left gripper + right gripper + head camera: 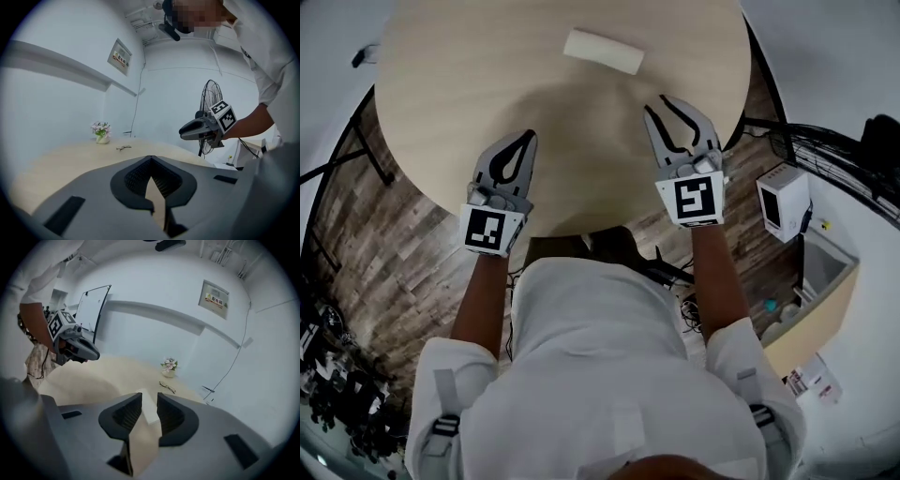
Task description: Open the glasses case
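The cream glasses case (603,51) lies shut on the far side of the round wooden table (469,75). My right gripper (657,103) hovers over the table a short way in front of the case, jaws open. In the right gripper view the case (147,408) shows through the gap of that gripper (149,397), still some way ahead. My left gripper (527,136) hangs over the table's near left part, shut and holding nothing. From the left gripper view its jaws (150,158) meet at the tips, and the right gripper (206,127) floats off to the right.
A pair of glasses (123,148) and a small flower pot (101,131) stand at the table's far edge by the wall. A standing fan (825,150) and a white appliance (783,199) are on the floor to the right.
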Motion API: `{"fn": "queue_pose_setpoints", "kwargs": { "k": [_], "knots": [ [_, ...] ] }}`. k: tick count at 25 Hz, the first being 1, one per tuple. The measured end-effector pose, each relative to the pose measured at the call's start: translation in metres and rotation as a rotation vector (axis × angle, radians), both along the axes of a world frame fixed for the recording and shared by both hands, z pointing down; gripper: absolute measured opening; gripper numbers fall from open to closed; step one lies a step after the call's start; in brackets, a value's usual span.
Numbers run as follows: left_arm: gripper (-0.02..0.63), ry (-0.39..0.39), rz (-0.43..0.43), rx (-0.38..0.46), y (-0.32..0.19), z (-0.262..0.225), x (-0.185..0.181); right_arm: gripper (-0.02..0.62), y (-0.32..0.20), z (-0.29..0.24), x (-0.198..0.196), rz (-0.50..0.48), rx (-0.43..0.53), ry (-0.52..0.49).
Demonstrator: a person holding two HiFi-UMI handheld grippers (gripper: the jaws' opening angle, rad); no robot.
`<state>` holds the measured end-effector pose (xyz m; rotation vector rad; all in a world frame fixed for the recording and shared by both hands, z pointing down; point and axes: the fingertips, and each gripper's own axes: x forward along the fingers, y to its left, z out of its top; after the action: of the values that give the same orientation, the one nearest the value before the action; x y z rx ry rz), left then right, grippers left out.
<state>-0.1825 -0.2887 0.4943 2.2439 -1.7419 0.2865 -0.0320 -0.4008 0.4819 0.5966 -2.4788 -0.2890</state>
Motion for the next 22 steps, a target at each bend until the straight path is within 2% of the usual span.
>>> {"fn": "queue_pose_setpoints", "kwargs": {
  "k": [2,5,11,13,17,22],
  "knots": [
    [0.012,0.004,0.035,-0.036,-0.014,0.020,0.007,0.092,-0.016,0.021,-0.005,-0.013,0.025,0.041],
    [0.012,0.011,0.064,-0.046,-0.034,0.043,0.016,0.094,-0.038,0.056,-0.004,0.004,0.027,0.107],
    [0.012,0.027,0.041,-0.046,-0.067,0.064,0.013,0.095,-0.066,0.108,-0.009,-0.001,0.037,0.219],
    [0.012,0.025,0.040,-0.033,-0.075,0.070,0.012,0.097,-0.070,0.123,-0.015,-0.022,0.044,0.251],
    [0.012,0.023,0.066,-0.037,-0.080,0.082,0.017,0.098,-0.071,0.141,-0.021,-0.057,0.118,0.353],
    [0.012,0.046,0.068,-0.024,-0.087,0.087,0.018,0.098,-0.073,0.160,-0.026,-0.082,0.133,0.388]
  ]
}}
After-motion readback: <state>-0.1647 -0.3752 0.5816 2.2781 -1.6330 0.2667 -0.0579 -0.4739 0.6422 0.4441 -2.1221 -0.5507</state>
